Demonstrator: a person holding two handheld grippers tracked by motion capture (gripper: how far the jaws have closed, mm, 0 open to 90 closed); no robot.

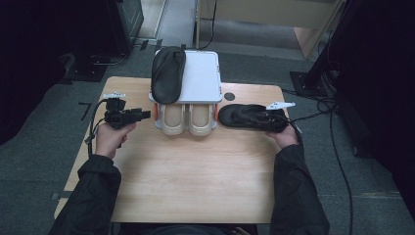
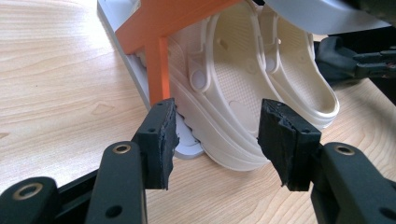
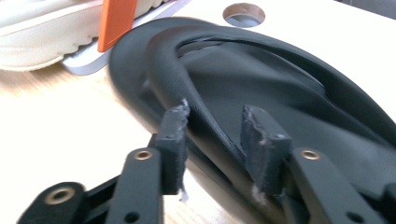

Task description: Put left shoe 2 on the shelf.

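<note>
Starting at the left, the left gripper (image 1: 143, 114) is hanging just beside the shoe rack (image 1: 201, 78), its jaws standing apart and grasping nothing; in the left gripper view they are framing the toe of the nearer cream clog (image 2: 233, 116) without touching it. The risk here is that, if it is pushing in from this side, a jaw is likely catching the rack's orange bracket (image 2: 156, 70) or nudging the clog deeper under the shelf. In the middle, a black slipper (image 1: 168, 73) is already lying on the rack's top shelf, overhanging its left edge, so any bump to the rack could be tipping it off. At the right, the second black slipper (image 1: 249, 117) is lying flat on the table (image 1: 195, 181) just beside the rack, and the right gripper (image 3: 212, 128) is straddling its strap (image 3: 173, 79); the pads look close around it, but I cannot tell whether they are pressing. A thin, soft strap could be slipping out or letting the slipper swing and droop on lifting. Both forearms are reaching forward from the near edge, the left hand (image 1: 110, 139) held level and pointing right, the right hand (image 1: 284, 136) angled inward and low.
</note>
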